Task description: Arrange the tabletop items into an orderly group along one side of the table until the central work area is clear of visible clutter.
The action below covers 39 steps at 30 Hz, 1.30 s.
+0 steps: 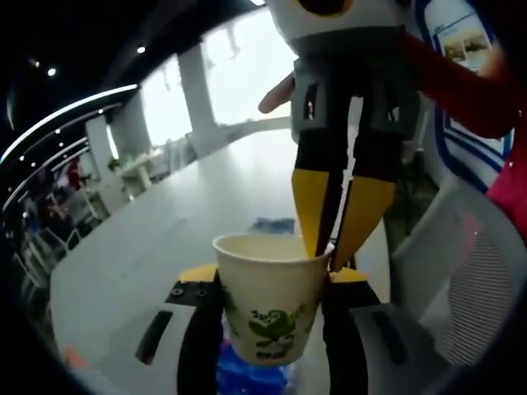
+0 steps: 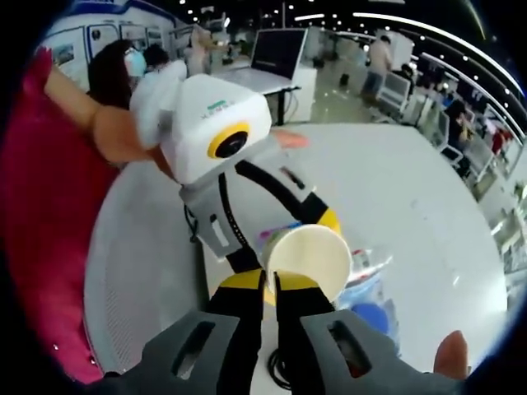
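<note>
Cup [image 1: 276, 296] is the landmark: paper, green leaf print, upright, held clear above the table [image 1: 156, 222].

Left gripper [image 1: 272, 280] has it. Jaws sit either side of the cup wall, closed in on it, one each side below the rim. In the right gripper view that same gripper [image 2: 284, 234] comes in from the left with the cup [image 2: 309, 259] at its tips.

Right gripper [image 2: 270, 284]: jaws nearly together, thin gap only, tips at the cup rim. In the left gripper view it drops in from above [image 1: 338, 222], one yellow finger inside the rim, one outside, so it looks pinched on the rim wall. Can't tell how firm the pinch is.

Step in hand, as I read it: passing or steadying the cup between the 2 grippers before it goes to the table edge. To do it well: keep the cup level, no squeeze hard enough to fold the thin wall, let only one gripper open at a time, and only once the other has a sure hold. Contents not visible, so treat as maybe full.

Around the cup: blue bag [image 2: 370, 309], crinkly plastic, lying on the table under and just beside it; also shows below the cup base in the left gripper view [image 1: 247, 374]. That's what's in the way if the cup goes straight down. A mesh chair [image 1: 461, 271] stands beside the table near the cup. Person's sleeve [image 2: 41, 247], red, off behind the left gripper. Table beyond the cup looks bare; other people and desks well off in the background.
</note>
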{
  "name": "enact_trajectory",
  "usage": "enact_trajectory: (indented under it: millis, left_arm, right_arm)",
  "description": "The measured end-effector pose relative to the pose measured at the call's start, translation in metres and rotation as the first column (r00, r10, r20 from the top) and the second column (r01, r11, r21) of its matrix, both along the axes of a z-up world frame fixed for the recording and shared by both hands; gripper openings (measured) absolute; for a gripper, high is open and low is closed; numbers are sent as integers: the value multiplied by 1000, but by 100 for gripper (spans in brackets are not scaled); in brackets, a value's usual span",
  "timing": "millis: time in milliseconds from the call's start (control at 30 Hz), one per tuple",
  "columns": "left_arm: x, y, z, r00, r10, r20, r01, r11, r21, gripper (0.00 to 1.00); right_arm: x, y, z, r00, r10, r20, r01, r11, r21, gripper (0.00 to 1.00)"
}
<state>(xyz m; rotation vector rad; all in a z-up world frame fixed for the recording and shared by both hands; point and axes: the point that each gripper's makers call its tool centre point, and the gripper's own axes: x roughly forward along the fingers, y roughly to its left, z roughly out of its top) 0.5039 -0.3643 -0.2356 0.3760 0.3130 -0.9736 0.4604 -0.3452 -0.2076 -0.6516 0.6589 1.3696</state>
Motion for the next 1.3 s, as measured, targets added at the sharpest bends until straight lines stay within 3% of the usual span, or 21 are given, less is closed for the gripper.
enact_trajectory:
  millis: [367, 800, 933, 1300]
  left_arm:
    - [2, 2, 0, 1000, 8, -2, -8, 1000, -8, 44]
    - [4, 3, 0, 1000, 17, -5, -17, 1000, -13, 44]
    - [4, 4, 0, 1000, 20, -6, -20, 1000, -15, 44]
    - [5, 5, 1, 1000, 25, -11, -25, 999, -25, 44]
  right_arm:
    - [5, -2, 5, 999, -33, 8, 33, 999, 39, 15]
    - [13, -8, 10, 995, -103, 20, 100, 990, 100, 41]
    - [16, -9, 12, 991, -129, 24, 125, 985, 122, 54]
    - [22, -13, 11, 979, -202, 11, 197, 962, 189, 75]
